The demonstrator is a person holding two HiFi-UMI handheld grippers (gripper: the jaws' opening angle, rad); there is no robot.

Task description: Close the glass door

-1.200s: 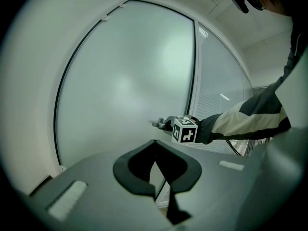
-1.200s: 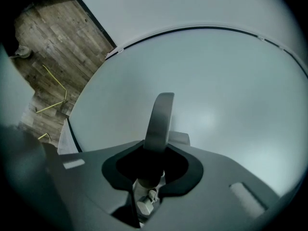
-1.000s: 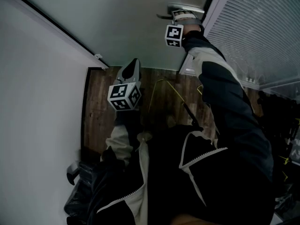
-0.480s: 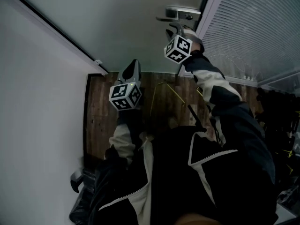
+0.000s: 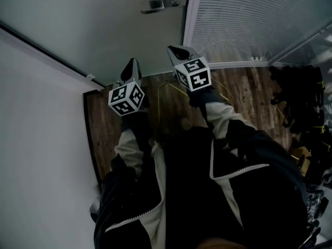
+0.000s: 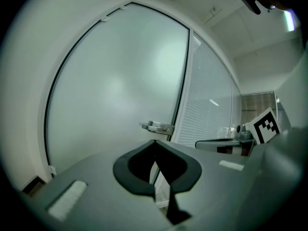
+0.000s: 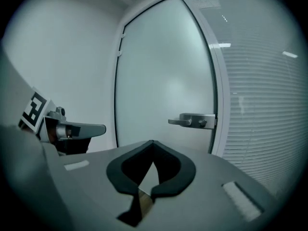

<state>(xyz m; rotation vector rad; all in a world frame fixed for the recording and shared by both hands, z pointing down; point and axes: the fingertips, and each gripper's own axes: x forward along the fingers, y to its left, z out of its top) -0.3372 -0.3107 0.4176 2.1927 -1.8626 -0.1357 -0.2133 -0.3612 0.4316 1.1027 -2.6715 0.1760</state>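
Frosted glass door: fills the upper part of the head view. Its handle edge lies against the pale frame post, and I make out no gap there. Both gripper views show the leaf sitting inside its dark-edged frame, straight ahead of the jaws.

Silver lever handle: mounted at the door's edge next to the post, lever level and pointing away from the post. Neither gripper touches it. Both are well apart from it.

Glazed panel with white horizontal blinds: just beyond the post, to the right of the door.

Left gripper: held out toward the door, black-and-white marker cube on its back. In the left gripper view the two dark fingers meet at their tips. The jaws are closed together with nothing between them.

Right gripper: beside the left one, nearer the post, with its own marker cube. In the right gripper view the fingers likewise meet at the tips, fully closed and empty. Only the floor and the door show through the opening behind them.

Each gripper appears at the edge of the other's view, level with it and not touching.

Plain white wall: left of the door. Brown wood-plank floor: below the grippers. Person's dark jacket with pale piping: fills the lower head view, a sleeve reaching to each gripper. The dark clutter at the far right is too dim to identify.
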